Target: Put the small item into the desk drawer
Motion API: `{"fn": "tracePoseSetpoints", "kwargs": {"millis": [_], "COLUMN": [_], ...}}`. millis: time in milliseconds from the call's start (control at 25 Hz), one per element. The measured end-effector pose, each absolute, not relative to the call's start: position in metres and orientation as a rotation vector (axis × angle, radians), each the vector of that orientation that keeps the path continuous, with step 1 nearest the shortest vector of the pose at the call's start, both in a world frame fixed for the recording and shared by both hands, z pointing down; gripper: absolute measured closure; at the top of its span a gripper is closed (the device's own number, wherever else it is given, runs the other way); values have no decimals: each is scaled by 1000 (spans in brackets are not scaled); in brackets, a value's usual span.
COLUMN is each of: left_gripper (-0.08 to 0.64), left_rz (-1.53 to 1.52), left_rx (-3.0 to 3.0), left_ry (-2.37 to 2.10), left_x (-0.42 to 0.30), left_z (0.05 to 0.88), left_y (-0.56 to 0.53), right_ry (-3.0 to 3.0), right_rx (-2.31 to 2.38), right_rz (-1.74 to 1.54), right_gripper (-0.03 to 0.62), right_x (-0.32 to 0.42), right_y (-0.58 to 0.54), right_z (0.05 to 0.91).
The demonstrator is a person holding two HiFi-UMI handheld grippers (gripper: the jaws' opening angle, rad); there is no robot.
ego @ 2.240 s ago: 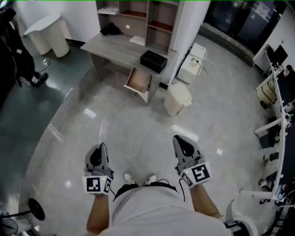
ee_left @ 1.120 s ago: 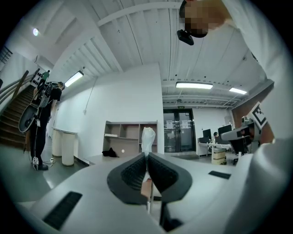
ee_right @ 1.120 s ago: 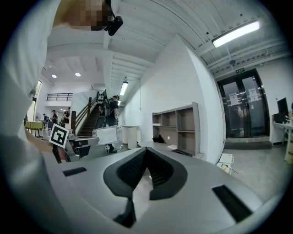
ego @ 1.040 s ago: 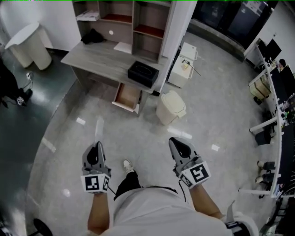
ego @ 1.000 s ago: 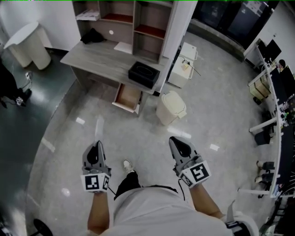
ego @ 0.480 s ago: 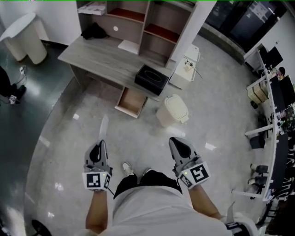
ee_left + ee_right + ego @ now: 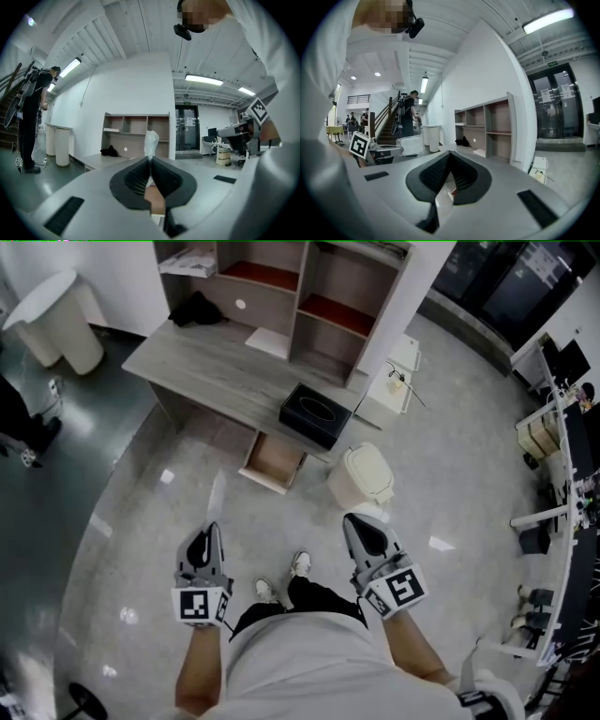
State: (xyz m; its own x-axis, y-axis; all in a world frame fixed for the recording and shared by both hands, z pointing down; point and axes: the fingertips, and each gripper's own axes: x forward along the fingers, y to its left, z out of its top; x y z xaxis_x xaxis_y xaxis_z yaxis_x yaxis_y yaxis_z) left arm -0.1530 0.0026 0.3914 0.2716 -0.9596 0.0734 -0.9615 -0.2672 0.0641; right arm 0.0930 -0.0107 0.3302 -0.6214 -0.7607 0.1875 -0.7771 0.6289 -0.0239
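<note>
Head view shows a person standing on a grey floor (image 7: 141,549) with a gripper in each hand. The left gripper (image 7: 208,529) is pinched tight on the small item (image 7: 215,495). It is a thin white crinkly strip, and it sticks out past the tips toward 12 o'clock. The left gripper view shows both jaws squeezing it. The right gripper (image 7: 356,521) is closed too. Its jaws meet at the tips with nothing in them. The desk drawer (image 7: 275,462) is pulled open under the desk (image 7: 206,357). It is at 1 o'clock from the left gripper and well apart from it. A black box (image 7: 316,413) sits on the desk, at 1 o'clock from the drawer. A white bin (image 7: 368,474) stands on the floor at 3 o'clock from the drawer.
</note>
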Motion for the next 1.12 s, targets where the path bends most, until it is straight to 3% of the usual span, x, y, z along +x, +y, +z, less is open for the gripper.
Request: {"fn": "tracePoseSetpoints", "kwargs": {"millis": [320,720,1120], "left_gripper": [540,540,540], "left_rz": [272,773,1010], "left_rx": [2457,2457,2422], "left_ry": [-1817,-1664,-1492], "left_x": [-125,-103,-87], "left_z": [429,570,690], "left_y": [-53,-134,-162], "right_ry": [-2703,-2666,-2631], "right_rx": [1229,1136,1030], "right_rz": [206,329,357], "right_gripper": [569,569,569], "right_x": [107,107,93], "right_y": [-68,-115,-136], "right_z": [347,407,488]}}
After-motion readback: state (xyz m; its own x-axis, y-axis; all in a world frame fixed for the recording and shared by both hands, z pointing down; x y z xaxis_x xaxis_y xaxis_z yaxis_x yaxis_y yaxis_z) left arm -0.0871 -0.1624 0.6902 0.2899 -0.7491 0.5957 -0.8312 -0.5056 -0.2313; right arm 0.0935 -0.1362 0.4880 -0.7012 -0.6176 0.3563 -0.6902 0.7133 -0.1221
